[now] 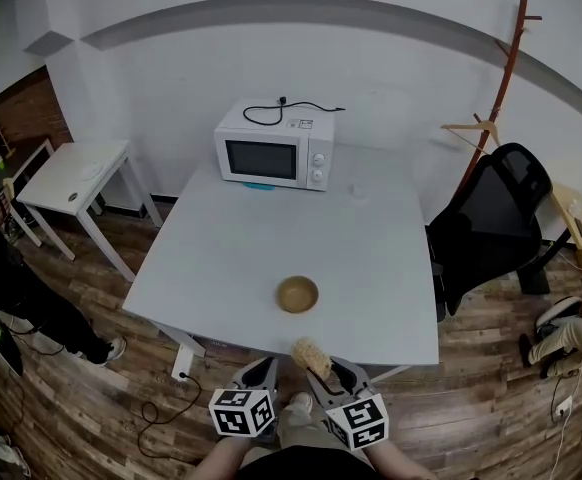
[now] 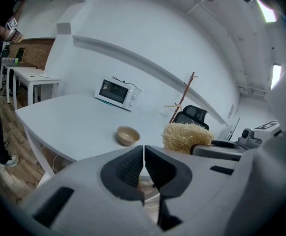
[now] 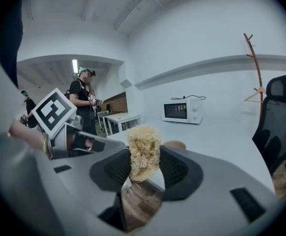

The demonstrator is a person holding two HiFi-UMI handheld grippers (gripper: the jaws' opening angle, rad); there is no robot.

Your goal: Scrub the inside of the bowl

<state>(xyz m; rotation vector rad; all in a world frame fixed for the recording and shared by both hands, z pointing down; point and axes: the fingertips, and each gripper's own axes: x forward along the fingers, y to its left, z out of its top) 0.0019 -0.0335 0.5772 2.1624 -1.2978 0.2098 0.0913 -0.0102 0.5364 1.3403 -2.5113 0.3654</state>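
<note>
Near the front edge of the desk (image 1: 221,258), about midway along it, stood one tan bowl (image 1: 297,294), upright and alone. At the far edge sat one white microwave (image 1: 274,156) with a black cable lying on top. Just off the front edge, short of the bowl, were two items. The left hand-held gripper (image 2: 143,154) had its jaws pressed together with nothing between them. The right hand-held gripper (image 3: 144,165) was clamped on a straw-coloured fibrous scrubber (image 3: 144,144), which stuck up past the pads. Scrubber and bowl were apart.
</note>
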